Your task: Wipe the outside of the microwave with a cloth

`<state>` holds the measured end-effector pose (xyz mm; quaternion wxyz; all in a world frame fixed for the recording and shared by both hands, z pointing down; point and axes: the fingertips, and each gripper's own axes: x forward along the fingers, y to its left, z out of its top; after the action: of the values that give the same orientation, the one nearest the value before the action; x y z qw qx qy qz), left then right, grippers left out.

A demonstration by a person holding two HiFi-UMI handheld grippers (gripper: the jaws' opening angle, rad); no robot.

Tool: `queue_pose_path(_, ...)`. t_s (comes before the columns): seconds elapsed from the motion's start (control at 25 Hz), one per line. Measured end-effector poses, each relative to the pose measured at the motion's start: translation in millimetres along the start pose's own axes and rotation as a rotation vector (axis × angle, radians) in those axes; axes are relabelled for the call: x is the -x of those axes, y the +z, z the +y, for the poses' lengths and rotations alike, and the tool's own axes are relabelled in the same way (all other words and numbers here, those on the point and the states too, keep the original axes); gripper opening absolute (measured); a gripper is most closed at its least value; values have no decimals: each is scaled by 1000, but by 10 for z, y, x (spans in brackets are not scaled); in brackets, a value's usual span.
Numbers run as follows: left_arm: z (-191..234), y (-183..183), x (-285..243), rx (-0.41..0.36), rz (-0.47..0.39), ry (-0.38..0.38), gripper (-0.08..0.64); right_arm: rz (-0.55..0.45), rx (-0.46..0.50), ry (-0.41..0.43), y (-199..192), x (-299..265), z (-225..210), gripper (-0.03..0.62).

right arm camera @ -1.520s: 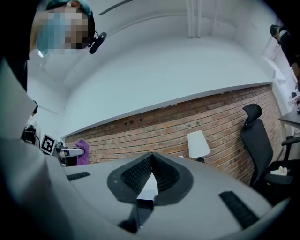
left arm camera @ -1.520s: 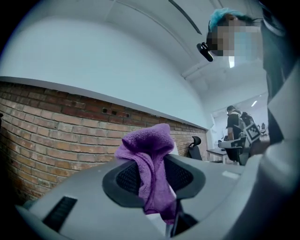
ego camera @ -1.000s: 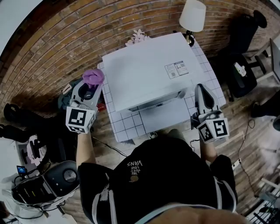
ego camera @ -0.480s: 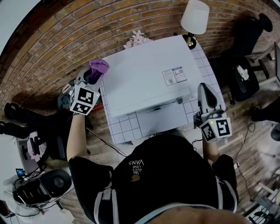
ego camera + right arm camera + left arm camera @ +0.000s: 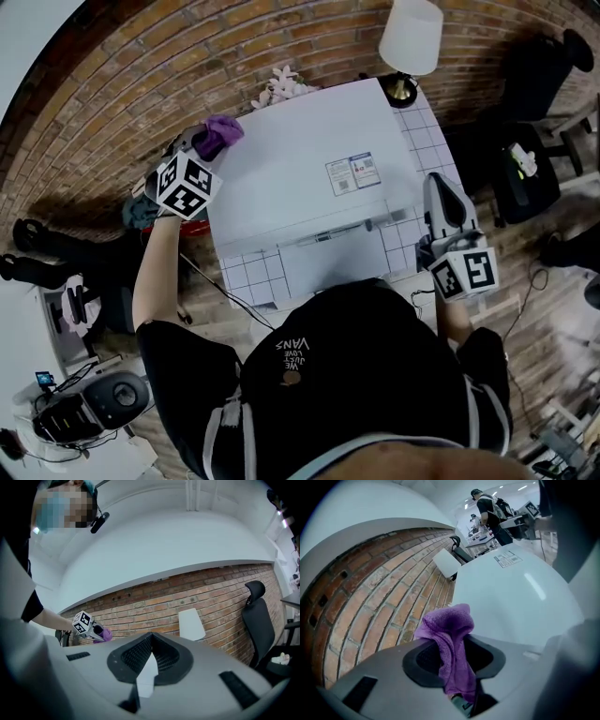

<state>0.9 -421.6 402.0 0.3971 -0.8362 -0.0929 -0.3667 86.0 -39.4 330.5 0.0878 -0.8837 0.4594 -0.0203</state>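
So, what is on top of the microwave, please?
A printed label sits on the microwave top; the left gripper holds a purple cloth at its far left corner. The person's body hides part of the front.

**Even light, heavy fisheye bend**

My head view is evenly lit and sharp, though the brick wall (image 5: 141, 56) bows hard toward the frame's edges and the white microwave (image 5: 300, 159) top nearly washes out. In the left gripper view the cloth (image 5: 450, 634) at centre is crisp, a glare streak crosses the microwave at centre right, ceiling lights (image 5: 520, 488) glow at upper right, and the upper-left corner goes black. In the right gripper view the right hand-held gripper (image 5: 151, 637) looks slightly soft along the bottom.
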Motion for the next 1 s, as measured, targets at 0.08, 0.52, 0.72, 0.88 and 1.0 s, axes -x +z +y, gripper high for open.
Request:
queue_pose_path(0.08,-22,114,-99,-21,16,-21,133,-3,-1,-5,21,6,-110,-3)
queue_pose_path(0.52,-217,1128,-686,-197,26,-113,133,-8,-28,-47,48,135,-711,-3)
queue_pose_path(0.72,-355,1722,-932,-274,6,-144,133,-8,-38,-63,38,238,-995,-3)
queue_pose_path(0.88,-446,2121,-1092,-324,-2,-157,133,-7,-46,-66,35,305,-1176,-3)
queue_pose_path(1.0,-499,2363,-1182,-360,0,-160,133,-11,-52,-69,43,360,-1288,-3)
